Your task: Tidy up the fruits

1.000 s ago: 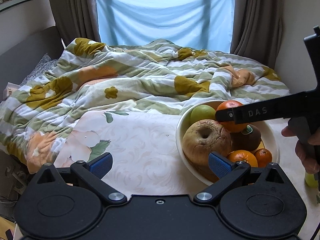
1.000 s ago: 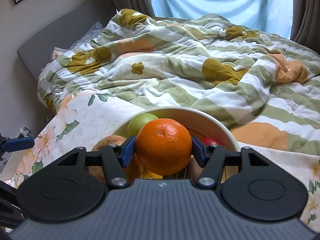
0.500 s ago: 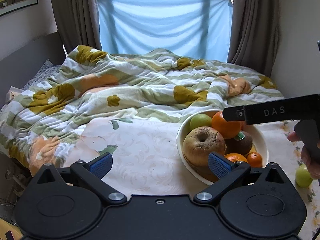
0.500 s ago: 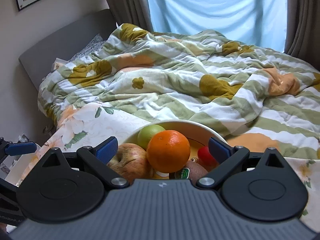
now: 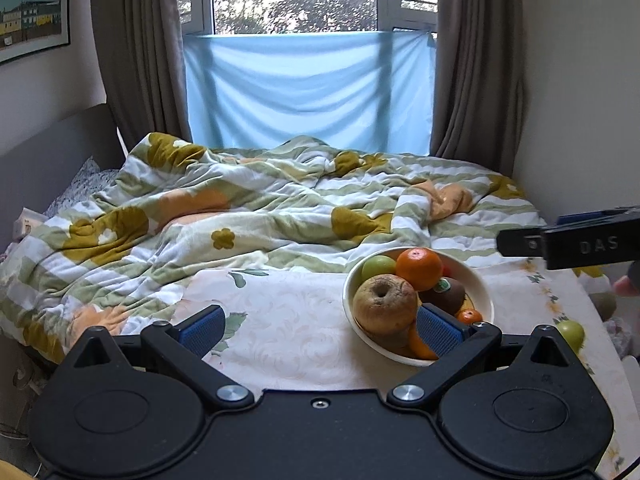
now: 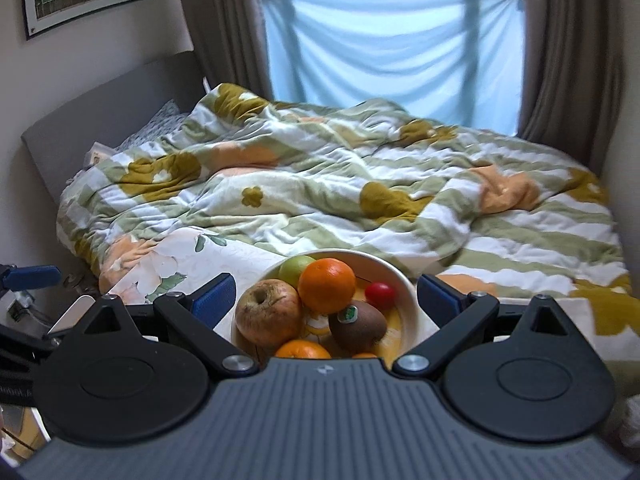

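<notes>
Both the left gripper (image 5: 320, 330) and right gripper (image 6: 325, 300) are spread empty; approach the green fruit (image 5: 571, 331) beside the bowl (image 5: 486, 300) squarely, squeezing gently.

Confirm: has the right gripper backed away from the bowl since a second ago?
Yes. The right gripper has let go of the orange and pulled back and up; its jaws stand open, and the bowl looks smaller.

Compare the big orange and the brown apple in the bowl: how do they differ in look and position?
The big orange has bright, smooth skin; the brown apple looks dull and wrinkled. The orange sits highest in the bowl, behind the apple, which lies at the left with its stem hollow facing up. The apple looks somewhat bigger. Both are round, rest in the bowl, and no tool holds them.
</notes>
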`<action>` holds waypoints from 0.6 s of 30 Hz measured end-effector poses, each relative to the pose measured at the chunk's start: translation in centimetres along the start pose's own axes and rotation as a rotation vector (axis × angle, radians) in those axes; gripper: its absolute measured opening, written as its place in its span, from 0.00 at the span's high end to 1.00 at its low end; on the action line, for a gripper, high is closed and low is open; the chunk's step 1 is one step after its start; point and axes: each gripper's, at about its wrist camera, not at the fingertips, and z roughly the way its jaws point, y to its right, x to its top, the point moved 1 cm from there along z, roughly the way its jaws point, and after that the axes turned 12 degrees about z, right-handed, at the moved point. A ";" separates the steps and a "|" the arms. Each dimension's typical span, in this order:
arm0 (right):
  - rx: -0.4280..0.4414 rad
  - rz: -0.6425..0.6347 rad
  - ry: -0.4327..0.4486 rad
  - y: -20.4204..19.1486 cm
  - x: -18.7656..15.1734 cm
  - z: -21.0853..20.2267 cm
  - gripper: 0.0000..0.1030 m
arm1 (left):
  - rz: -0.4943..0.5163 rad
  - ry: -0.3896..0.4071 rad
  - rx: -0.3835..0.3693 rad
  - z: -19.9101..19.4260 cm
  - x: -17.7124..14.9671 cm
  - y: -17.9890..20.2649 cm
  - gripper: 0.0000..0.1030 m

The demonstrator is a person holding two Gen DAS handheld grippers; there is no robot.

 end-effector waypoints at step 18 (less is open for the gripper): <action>-0.188 0.158 0.028 4.6 -6.4 -7.6 0.00 | 0.038 -0.042 -0.062 1.0 -4.6 1.3 0.00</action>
